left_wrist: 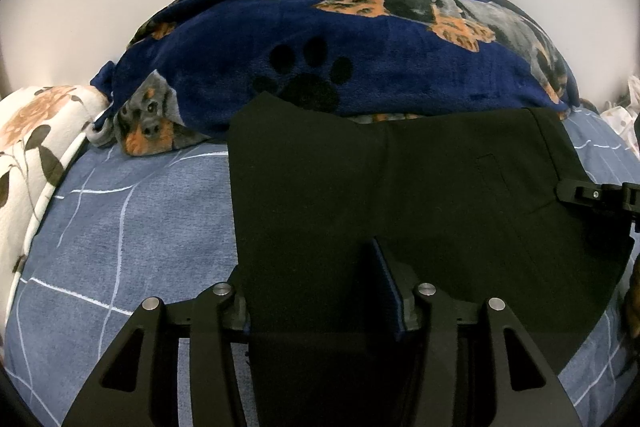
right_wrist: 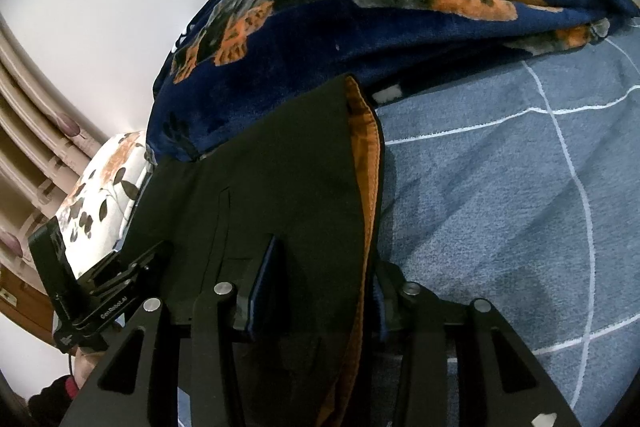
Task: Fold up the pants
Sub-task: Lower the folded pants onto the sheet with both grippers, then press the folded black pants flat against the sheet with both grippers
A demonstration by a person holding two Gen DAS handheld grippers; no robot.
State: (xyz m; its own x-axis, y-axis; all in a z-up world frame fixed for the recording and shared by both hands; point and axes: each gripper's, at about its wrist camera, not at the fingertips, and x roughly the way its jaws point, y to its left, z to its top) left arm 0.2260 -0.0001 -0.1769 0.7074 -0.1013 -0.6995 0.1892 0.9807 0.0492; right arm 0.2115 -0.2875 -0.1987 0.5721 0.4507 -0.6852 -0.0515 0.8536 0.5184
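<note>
Blue checked bedsheet (left_wrist: 120, 227) carries black pants (left_wrist: 360, 167) near its far edge, touching a dog-print blanket (left_wrist: 360, 39). Left gripper (left_wrist: 320, 291) and right gripper (right_wrist: 320, 275), each part-open, straddle pants fabric; right one easing wider.

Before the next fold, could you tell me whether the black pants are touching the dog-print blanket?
Touching. The left wrist view shows a corner of the black pants lying on the dog-print blanket, covering part of its paw print.

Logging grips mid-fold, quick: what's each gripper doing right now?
Left gripper: black fabric pants between its jaws; grip cannot be told.
Right gripper: the same pants between its jaws; grip cannot be told.
</note>
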